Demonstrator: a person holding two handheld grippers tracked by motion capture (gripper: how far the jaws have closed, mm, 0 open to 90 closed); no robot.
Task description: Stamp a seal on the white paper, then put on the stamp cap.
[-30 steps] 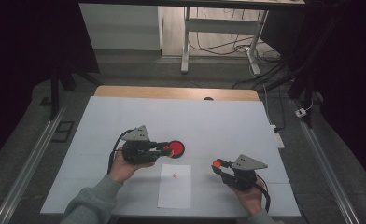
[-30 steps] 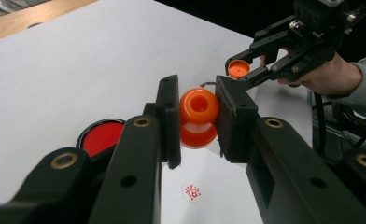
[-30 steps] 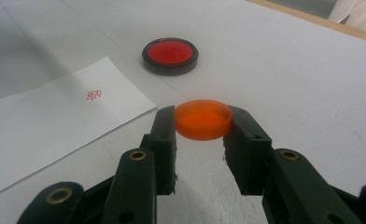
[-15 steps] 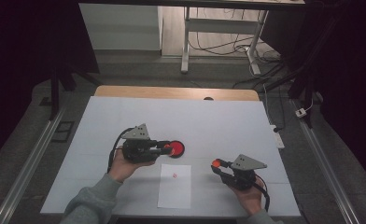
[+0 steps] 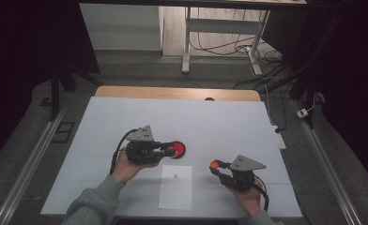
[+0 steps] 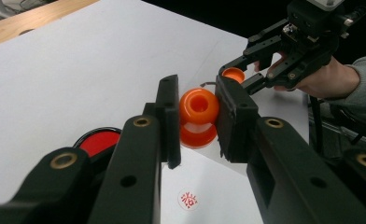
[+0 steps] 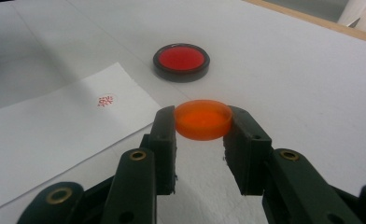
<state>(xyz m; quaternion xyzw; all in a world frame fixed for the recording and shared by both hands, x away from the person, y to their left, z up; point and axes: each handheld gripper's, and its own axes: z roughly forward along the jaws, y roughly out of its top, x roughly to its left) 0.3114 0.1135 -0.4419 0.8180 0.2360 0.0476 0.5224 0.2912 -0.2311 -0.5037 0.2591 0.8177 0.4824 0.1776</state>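
the left gripper point(image 6: 197, 116) pinches an orange plastic stamp body with a rounded knob and a hole in its end point(image 6: 198, 109); both black pads press its sides, so the stamp sits squarely between the jaw tips. in the left gripper view the stamp's holed end faces the camera and its wider base lies below and beyond, so its long axis runs roughly along the jaws, tilted down toward the table. in the high view the left gripper point(image 5: 169, 149) hovers at the near edge of the round black ink pad with a red centre point(image 5: 178, 149), which rests on the white table point(image 5: 219, 122).

the right gripper point(image 7: 203, 122) clamps a shallow round orange plastic cap point(image 7: 203, 119) by its rim; the cap lies flat between the jaw tips, open face upward, its axis upright. in the high view the right gripper point(image 5: 215, 165) is to the right of the white paper sheet point(image 5: 175, 192), well apart from the left gripper. the sheet carries a small red stamped mark point(image 5: 175, 176) near its far end.

against the earlier frames: both hands, the ink pad and the sheet sit in the same places; both grips are unchanged.
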